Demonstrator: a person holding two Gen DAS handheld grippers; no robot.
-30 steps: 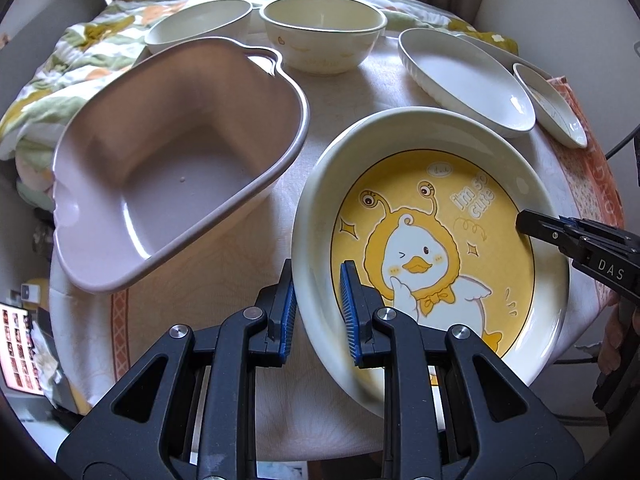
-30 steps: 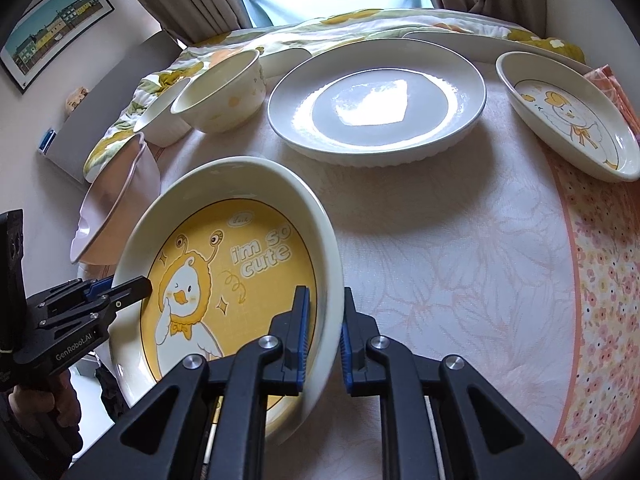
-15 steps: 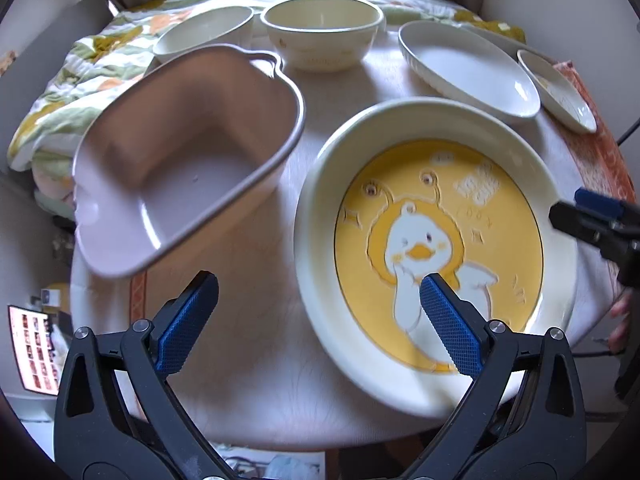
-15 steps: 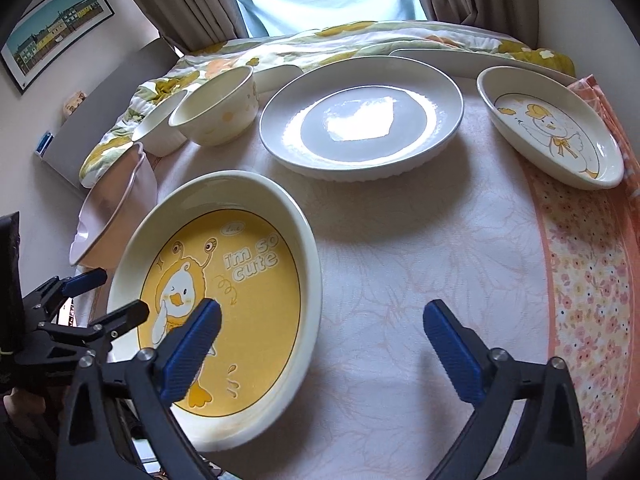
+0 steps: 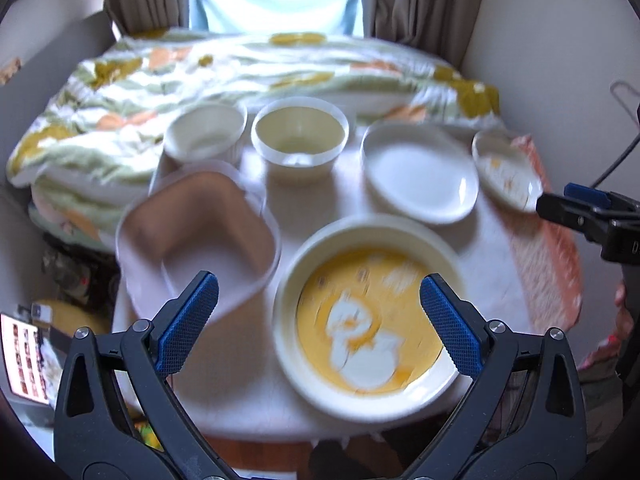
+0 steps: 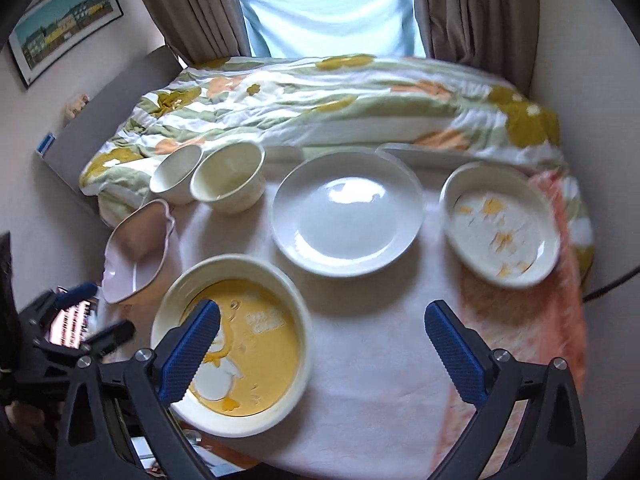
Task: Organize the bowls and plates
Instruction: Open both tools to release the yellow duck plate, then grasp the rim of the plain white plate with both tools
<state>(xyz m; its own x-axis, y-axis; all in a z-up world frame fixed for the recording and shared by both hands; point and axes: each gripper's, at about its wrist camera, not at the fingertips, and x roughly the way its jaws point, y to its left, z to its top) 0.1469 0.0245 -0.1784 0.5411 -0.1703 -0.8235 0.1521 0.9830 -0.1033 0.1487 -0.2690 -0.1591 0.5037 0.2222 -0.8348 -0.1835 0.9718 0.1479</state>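
the yellow duck plate (image 5: 366, 312) lies flat on the table (image 6: 360, 380), at the near edge, and i'll place everything else from it. it is slightly oval; its long axis runs from near-left to far-right in the left wrist view, and the duck print stands with its head toward the far side, feet toward me.

my left gripper (image 5: 316, 324) hangs over the plate's near rim with jaws spread wide, holding nothing. my right gripper (image 6: 320, 340) hovers just right of the plate, also spread and empty. i read this as the gap between steps: the duck plate is set down and i must choose the next piece.

beyond the plate to the right sits the plain white plate (image 6: 347, 216), then the small duck dish (image 6: 500, 226) further right. left of the duck plate is the pink basin (image 5: 196, 232), and beyond that two bowls (image 5: 299, 136) touching or nearly so. the next move calls for one rim pinch on a like-shaped piece, probably the white plate, for stacking.
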